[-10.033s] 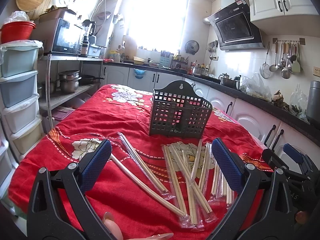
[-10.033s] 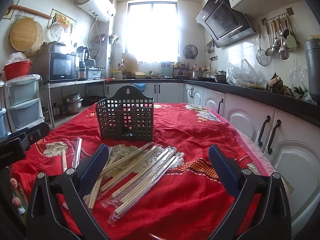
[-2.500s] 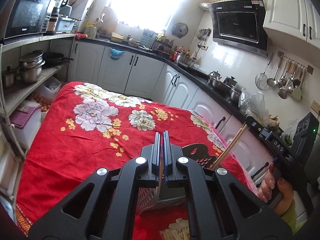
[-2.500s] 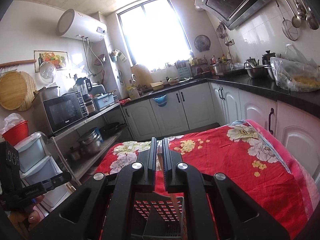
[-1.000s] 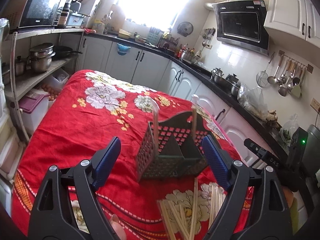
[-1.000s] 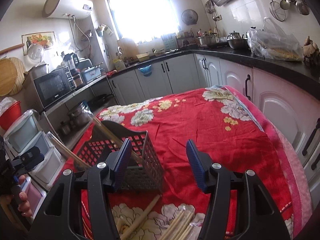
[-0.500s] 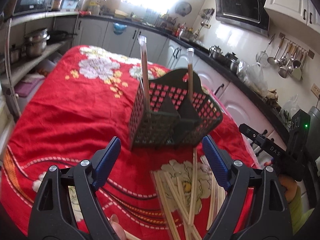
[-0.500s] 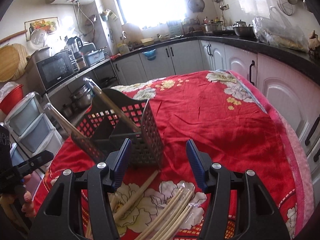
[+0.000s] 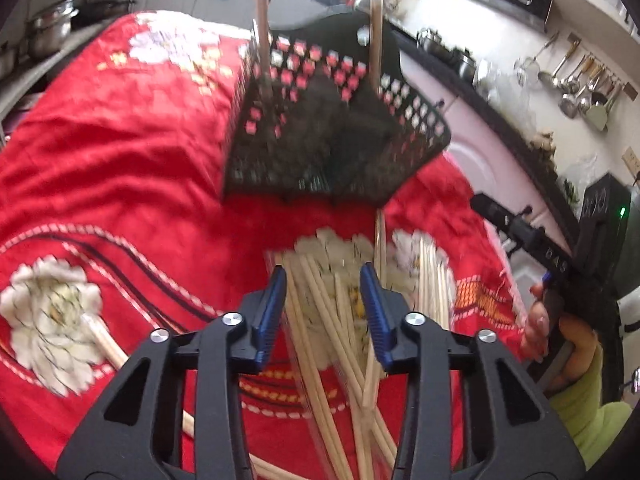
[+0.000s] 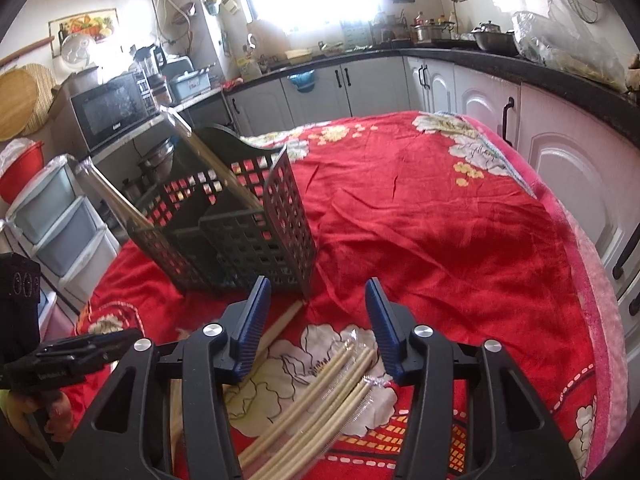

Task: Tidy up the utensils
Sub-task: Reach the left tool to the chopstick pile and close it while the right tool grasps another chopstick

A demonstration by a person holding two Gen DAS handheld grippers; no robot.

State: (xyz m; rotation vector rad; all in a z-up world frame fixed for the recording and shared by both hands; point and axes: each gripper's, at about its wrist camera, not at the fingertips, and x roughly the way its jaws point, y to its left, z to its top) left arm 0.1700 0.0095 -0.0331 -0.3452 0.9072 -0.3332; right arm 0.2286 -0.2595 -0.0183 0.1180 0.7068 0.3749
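Chopsticks, wooden, most in clear plastic sleeves: a loose crossed pile on the red floral cloth, at the near side of the table, directly in front of the basket.

Further sleeved chopsticks: a bundle lying roughly parallel on a white flower print of the cloth, seen in the right wrist view, below and between the right gripper's fingers.

Utensil basket: dark perforated plastic with a raised back panel and an inner divider, standing on the cloth just beyond the pile. Two sleeved pairs stand upright in it, one toward its left side, one toward its right; from the right wrist view both lean to the left.

Left gripper: blue-padded jaws have just been closing and now stand at a narrow gap. Several chopsticks of the pile show in the gap; this view is blurred, and whether the pads touch them cannot be told.

Right gripper: jaws have just been closing a little, now at a middling gap, over the bundle with nothing pressed between the pads.

A hand with a yellow-green sleeve holds the right gripper's handle at the right edge of the left wrist view.
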